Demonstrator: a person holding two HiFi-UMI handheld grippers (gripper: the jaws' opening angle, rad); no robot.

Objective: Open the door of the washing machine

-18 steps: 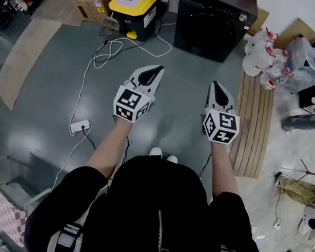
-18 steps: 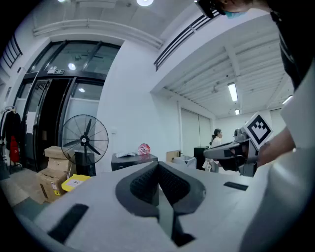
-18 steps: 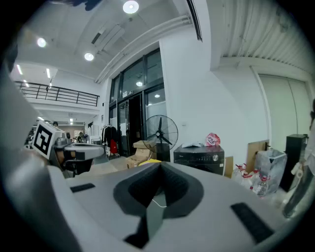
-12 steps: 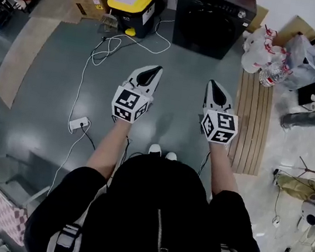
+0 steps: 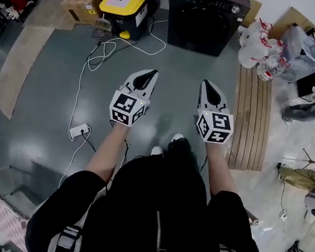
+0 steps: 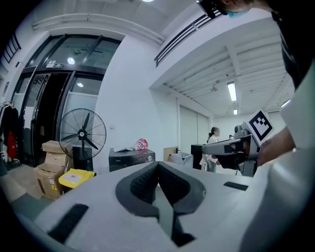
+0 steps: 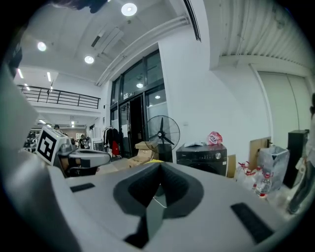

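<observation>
Left tool (image 5: 151, 73) jaws together, washing machine (image 5: 205, 17) rear cropped

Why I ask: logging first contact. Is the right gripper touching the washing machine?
Apart. The head view shows bare floor between the right gripper and the washing machine.

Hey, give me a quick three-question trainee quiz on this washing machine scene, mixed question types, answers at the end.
1. True or false: the door of the washing machine already stands open.
2. In the head view, what stands left of the machine? A) yellow-lidded bin B) ladder C) bicycle
3. Fill in: the jaws of the left gripper and the right gripper are both ___.
Key: 1 false; 2 A; 3 shut.
</observation>
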